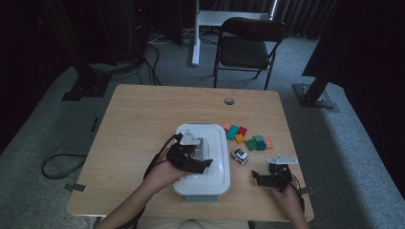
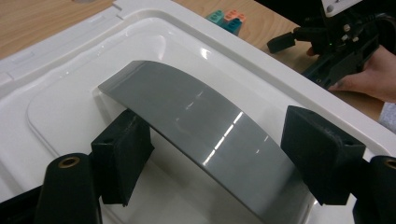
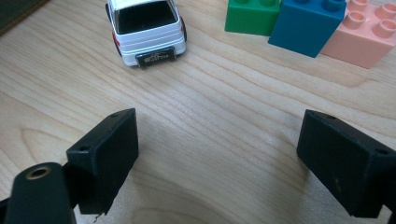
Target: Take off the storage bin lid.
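Near centre of the table (image 1: 133, 114) | white lidded box (image 1: 217, 177), grey arched handle (image 2: 205, 135) on top | left gripper (image 2: 224, 154) straddles handle, jaws spread, not yet pinching | rigid, glossy, likely slippery: pinch mid-arch | right gripper (image 3: 219, 154) gapes empty near toy car (image 3: 145, 30).

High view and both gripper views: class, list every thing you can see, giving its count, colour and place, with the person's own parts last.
Table: one, light wood, centre.
Lidded box: one, white, near edge of table.
Lid handle: one, grey, on the box lid, between the left tool's jaws, right pad apart from it.
Toy car: one, white, right of box.
Building blocks: a cluster, green, teal, orange, red, pink, beyond the car.
Folding chair: one, black, behind table.
Left tool: black, over the box.
Right tool: black, open, nothing between its jaws.
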Demonstrator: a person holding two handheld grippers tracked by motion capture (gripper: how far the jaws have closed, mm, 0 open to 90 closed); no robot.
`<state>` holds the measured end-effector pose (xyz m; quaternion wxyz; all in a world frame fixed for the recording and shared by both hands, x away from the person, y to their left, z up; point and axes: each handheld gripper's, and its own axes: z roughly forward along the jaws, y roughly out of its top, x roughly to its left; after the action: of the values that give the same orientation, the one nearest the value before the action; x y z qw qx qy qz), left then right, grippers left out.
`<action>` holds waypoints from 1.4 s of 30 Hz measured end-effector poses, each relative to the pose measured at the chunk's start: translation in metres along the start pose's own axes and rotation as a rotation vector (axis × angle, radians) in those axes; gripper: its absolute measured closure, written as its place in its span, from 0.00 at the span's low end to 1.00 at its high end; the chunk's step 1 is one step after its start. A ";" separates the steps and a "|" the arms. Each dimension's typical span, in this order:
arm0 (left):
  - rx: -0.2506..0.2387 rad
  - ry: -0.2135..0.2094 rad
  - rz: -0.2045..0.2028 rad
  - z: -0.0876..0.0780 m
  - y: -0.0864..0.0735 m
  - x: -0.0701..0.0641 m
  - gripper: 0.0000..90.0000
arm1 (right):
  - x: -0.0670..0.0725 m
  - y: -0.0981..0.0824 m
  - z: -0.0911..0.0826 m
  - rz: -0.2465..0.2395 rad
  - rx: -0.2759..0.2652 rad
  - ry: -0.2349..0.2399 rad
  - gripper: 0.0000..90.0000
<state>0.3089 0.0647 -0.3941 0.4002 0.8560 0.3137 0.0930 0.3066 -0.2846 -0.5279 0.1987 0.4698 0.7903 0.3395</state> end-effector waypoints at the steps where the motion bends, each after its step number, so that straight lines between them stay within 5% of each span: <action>1: -0.001 -0.003 0.002 0.000 0.000 0.000 0.30 | 0.000 0.000 0.000 0.000 0.000 0.000 0.14; 10: -0.022 -0.047 -0.028 -0.004 -0.002 0.001 0.46 | 0.000 0.000 0.000 0.000 0.000 0.000 0.14; 23: -0.029 -0.101 -0.028 -0.017 0.000 0.015 0.56 | 0.000 0.000 0.000 0.000 0.000 0.000 0.14; 33: -0.065 -0.082 -0.039 -0.029 -0.002 0.022 0.60 | 0.000 0.000 0.000 0.000 0.000 0.000 0.14; 42: -0.181 -0.030 -0.103 -0.052 -0.002 0.034 0.71 | 0.000 0.000 0.000 0.000 0.000 0.000 0.14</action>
<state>0.3136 0.1193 -0.3646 0.4849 0.8003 0.3417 0.0875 0.3066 -0.2846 -0.5278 0.1984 0.4698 0.7903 0.3395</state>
